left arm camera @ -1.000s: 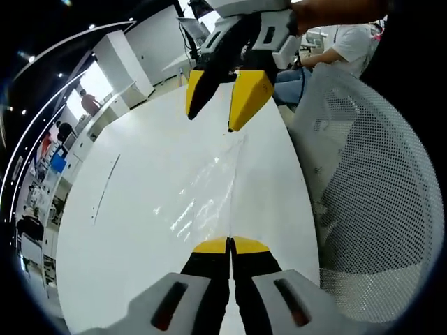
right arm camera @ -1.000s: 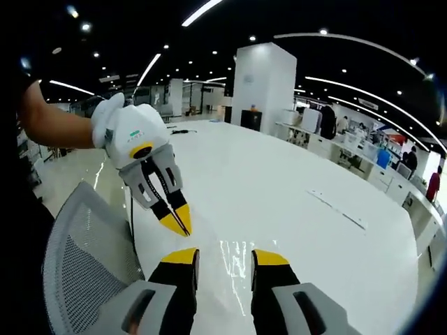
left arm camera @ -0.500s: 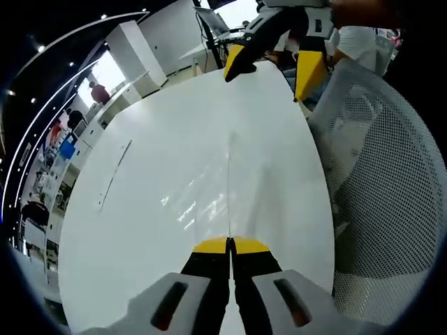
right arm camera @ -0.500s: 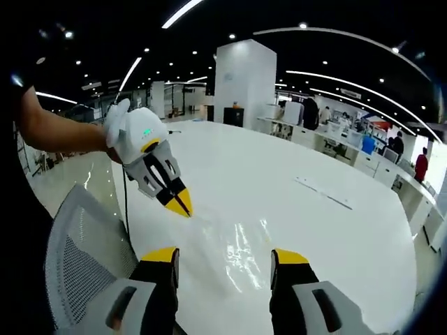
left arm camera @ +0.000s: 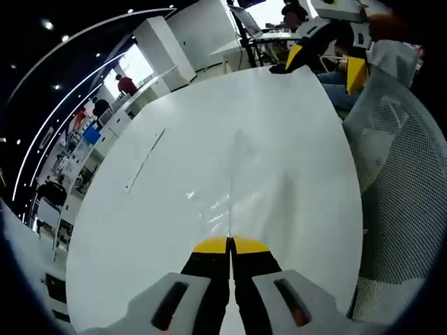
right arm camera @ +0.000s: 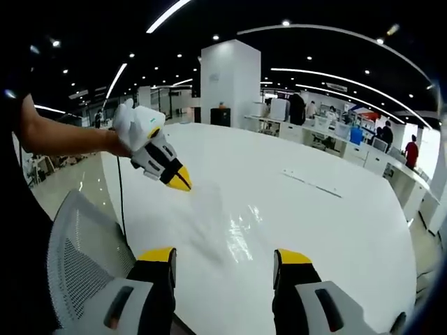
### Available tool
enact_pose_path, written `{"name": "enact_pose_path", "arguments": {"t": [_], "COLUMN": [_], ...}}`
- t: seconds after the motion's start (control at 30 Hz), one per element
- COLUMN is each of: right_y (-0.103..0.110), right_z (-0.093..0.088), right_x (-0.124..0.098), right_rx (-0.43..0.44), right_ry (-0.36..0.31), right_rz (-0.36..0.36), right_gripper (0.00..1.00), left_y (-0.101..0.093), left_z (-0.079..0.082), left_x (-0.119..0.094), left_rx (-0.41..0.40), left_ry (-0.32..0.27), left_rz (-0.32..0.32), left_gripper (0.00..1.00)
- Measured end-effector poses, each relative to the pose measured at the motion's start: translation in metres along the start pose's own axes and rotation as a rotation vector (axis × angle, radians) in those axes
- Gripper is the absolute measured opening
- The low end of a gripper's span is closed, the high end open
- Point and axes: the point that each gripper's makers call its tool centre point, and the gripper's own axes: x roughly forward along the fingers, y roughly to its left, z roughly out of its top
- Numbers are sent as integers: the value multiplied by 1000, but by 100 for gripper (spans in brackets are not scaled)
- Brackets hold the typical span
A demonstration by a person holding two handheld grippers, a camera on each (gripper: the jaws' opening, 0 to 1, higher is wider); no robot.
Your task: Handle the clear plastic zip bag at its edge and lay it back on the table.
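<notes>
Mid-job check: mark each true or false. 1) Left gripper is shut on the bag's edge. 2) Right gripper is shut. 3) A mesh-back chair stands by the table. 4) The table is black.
1) True: the left gripper pinches the clear zip bag by its edge.
2) False: the right gripper has its fingers apart, holding nothing.
3) True: a mesh-back chair stands at the table's edge.
4) False: the table is white.
</notes>
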Motion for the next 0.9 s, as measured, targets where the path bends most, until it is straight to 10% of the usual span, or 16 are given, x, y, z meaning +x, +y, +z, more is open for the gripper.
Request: {"name": "enact_pose_path", "arguments": {"t": [0.9], "right_y": [-1], "right_z": [-20], "right_x": [-11], "right_rx": [50], "right_ry": [-2], "right_rz": [-55], "right_gripper": [78], "left_y": [-21], "left_z": [-3], "left_x": [26], "left_rx": [-12], "left_ry": [86], "left_rz": [22], "left_gripper": [0]}}
